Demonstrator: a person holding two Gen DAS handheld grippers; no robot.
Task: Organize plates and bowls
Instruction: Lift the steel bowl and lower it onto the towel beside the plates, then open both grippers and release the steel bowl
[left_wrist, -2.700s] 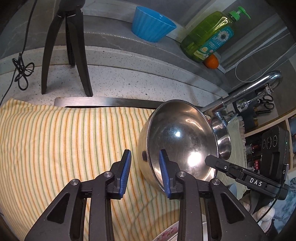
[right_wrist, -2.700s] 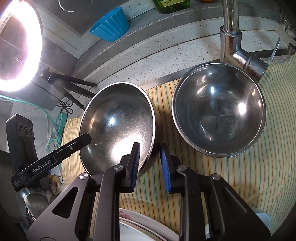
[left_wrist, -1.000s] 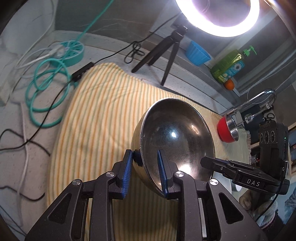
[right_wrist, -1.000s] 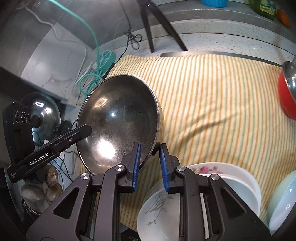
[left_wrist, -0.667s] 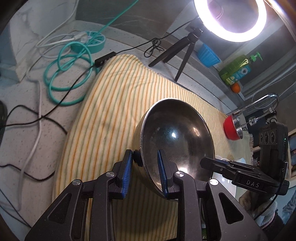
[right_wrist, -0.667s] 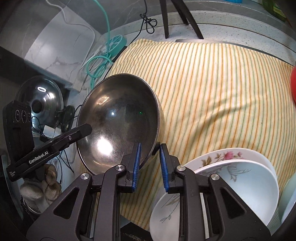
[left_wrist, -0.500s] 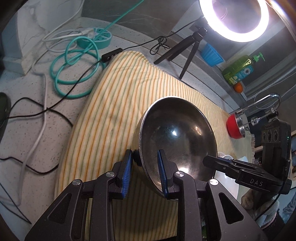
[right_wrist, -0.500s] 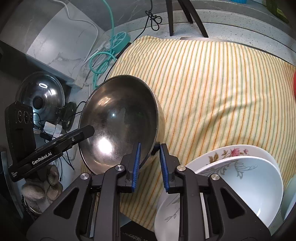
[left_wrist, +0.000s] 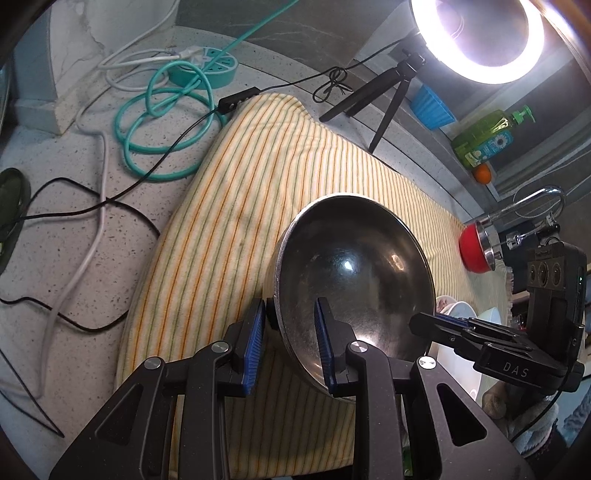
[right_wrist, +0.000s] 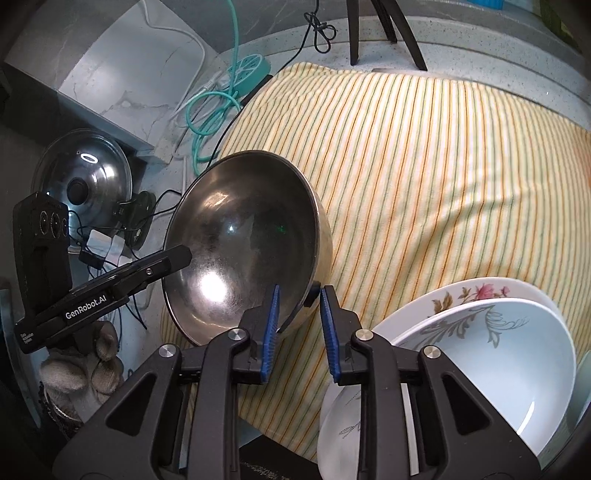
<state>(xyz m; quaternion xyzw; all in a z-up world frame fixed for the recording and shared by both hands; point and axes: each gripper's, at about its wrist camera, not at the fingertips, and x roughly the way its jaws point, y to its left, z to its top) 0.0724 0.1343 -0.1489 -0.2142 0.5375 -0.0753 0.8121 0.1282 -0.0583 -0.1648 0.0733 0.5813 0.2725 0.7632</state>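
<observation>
Left gripper (left_wrist: 290, 332) is closed almost fully on the rim of the steel bowl (left_wrist: 354, 280), one blue pad inside the bowl and the other outside. Right gripper (right_wrist: 297, 325) holds the opposite part of the rim in the same way. Its jaws have just been opening a little, but the rim is between them and the small black stud on the outer finger touches the wall. The bowl hangs tilted over the near edge of the striped cloth (left_wrist: 229, 221), its hollow side turned to both cameras.

Only the left view shows what stands beyond the far end of the cloth: the lit ring light (left_wrist: 476, 33) on its tripod (left_wrist: 384, 99), a blue cup (left_wrist: 432, 107), a green soap bottle (left_wrist: 484, 140) and a red bowl (left_wrist: 474, 251) on the cloth's far right part.

Only the right view shows clearly the white flowered dishes (right_wrist: 480, 332), stacked at the near right corner of the cloth, and a metal lid (right_wrist: 85, 181) lying left of the cloth.

The bowl is round and deep. Its inside is dull grey with fine scratches and one bright reflection low in the hollow, and the rim is thin.
</observation>
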